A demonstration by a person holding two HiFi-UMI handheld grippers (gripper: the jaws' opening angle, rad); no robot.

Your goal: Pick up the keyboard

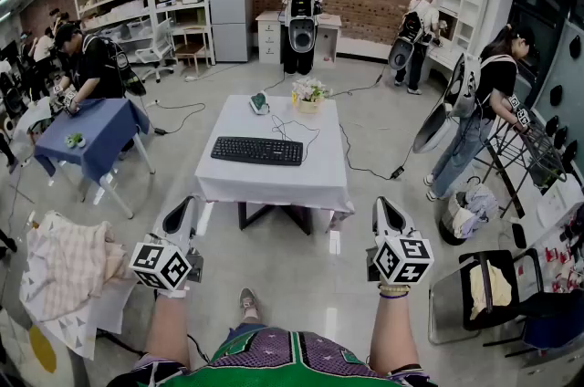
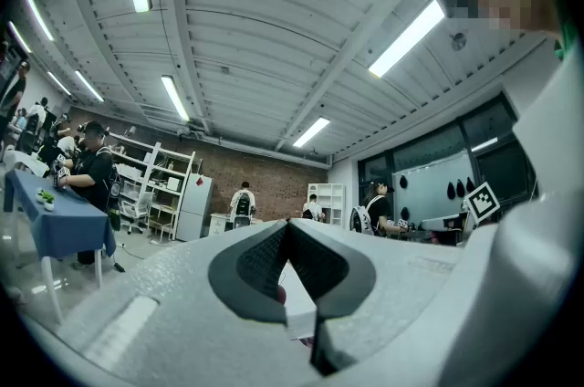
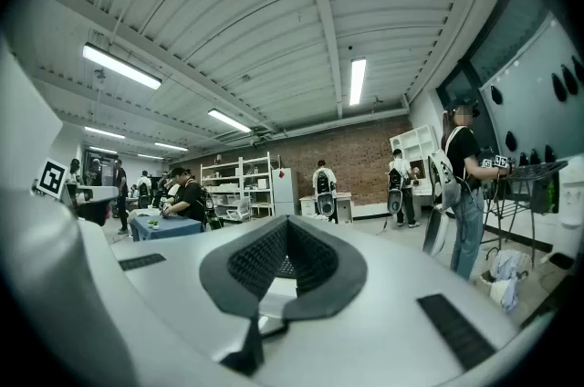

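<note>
At the far left stands a blue-clothed table [image 1: 108,122] with a person bent over it. Nearer, the left gripper [image 1: 187,204] is held over the floor short of the white-clothed table [image 1: 274,184]; its own view shows the left gripper [image 2: 287,226] with jaws pressed together at the tips and nothing between them. The keyboard [image 1: 257,151] lies flat on the white cloth, toward the left of its middle, well apart from both grippers. It is black, long and full-size, long side running across, and a thin cable [image 1: 294,129] loops away behind it. A small flower pot [image 1: 309,94] stands at the far edge. To the right, the right gripper [image 1: 383,206] is likewise clenched on nothing, as the right gripper [image 3: 287,224] view confirms.
</note>
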